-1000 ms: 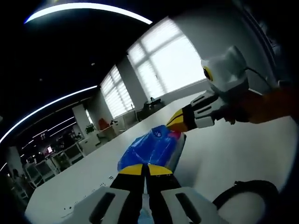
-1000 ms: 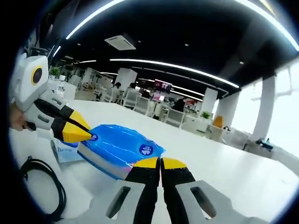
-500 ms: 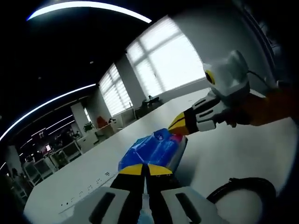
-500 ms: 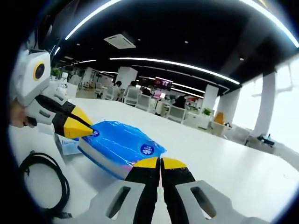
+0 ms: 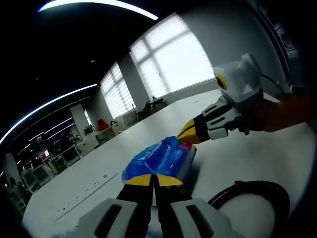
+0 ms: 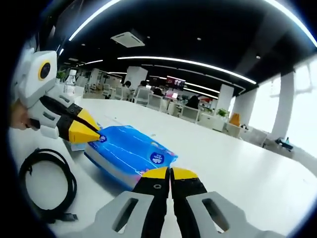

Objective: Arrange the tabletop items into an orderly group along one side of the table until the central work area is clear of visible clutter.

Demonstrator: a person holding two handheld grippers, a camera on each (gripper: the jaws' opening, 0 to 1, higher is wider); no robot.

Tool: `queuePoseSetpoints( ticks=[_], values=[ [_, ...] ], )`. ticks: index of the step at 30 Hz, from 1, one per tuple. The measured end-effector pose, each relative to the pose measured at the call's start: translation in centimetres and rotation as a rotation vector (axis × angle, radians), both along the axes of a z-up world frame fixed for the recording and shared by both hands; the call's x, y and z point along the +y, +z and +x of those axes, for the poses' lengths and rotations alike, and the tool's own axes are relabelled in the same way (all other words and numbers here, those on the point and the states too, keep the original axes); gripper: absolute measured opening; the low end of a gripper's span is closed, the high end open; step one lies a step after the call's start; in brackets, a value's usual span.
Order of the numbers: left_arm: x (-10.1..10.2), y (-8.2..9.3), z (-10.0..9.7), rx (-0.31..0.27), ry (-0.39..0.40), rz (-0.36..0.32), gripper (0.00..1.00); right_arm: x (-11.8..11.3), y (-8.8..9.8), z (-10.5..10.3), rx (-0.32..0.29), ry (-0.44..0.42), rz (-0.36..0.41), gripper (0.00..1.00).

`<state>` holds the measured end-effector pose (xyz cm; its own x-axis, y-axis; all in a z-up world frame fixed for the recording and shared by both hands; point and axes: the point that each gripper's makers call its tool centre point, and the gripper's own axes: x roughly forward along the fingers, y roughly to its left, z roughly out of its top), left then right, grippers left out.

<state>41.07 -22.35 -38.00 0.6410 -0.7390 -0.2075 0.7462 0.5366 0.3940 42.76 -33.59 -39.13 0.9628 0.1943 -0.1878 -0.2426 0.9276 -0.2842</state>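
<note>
pinching a glossy blue tissue pack [image 6: 130, 151] at opposite ends, left tool [image 5: 154, 177] and right tool [image 6: 170, 171]; coiled black cable [image 6: 47, 186] beside

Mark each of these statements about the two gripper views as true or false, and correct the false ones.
1. Both grippers are at the blue pack, one at each end. True: the left gripper is at one end and the right gripper at the other.
2. The pack is green. False: it is blue, with a pink patch at one end.
3. A black cable lies coiled on the table beside the pack. True.
4. The right gripper stands wide open. False: its yellow tips meet, shut on the pack's edge.
5. The table is dark wood. False: it is white.
</note>
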Motion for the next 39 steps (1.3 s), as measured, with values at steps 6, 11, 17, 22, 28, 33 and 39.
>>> queuePoseSetpoints(
  ticks=[6,11,17,22,28,33,39],
  values=[
    [0.3,-0.2,-0.2,0.034,-0.011,-0.014,0.0,0.3,-0.5,-0.2,0.001,0.01,0.013,0.0],
    [0.5,-0.7,-0.1,0.045,-0.008,-0.004,0.0,0.6,-0.9,-0.6,0.013,0.018,0.028,0.0],
    [0.6,-1.2,-0.2,0.059,-0.011,-0.002,0.01,0.6,-1.6,-0.7,0.022,0.013,0.042,0.0],
    [0.6,-1.4,-0.3,0.055,-0.01,0.001,0.02,0.7,-1.7,-0.8,0.029,0.004,0.06,0.0],
    [0.9,-0.9,-0.5,0.05,-0.006,-0.005,0.09,0.5,-2.0,-0.9,0.037,-0.01,0.063,0.03],
    [1.3,-1.1,-0.6,0.057,0.01,-0.001,0.15,0.3,-2.3,-1.1,0.045,-0.021,0.087,0.04],
    [1.7,-1.2,-0.7,0.053,0.014,0.011,0.15,0.1,-2.3,-1.3,0.058,-0.024,0.074,0.05]
  ],
)
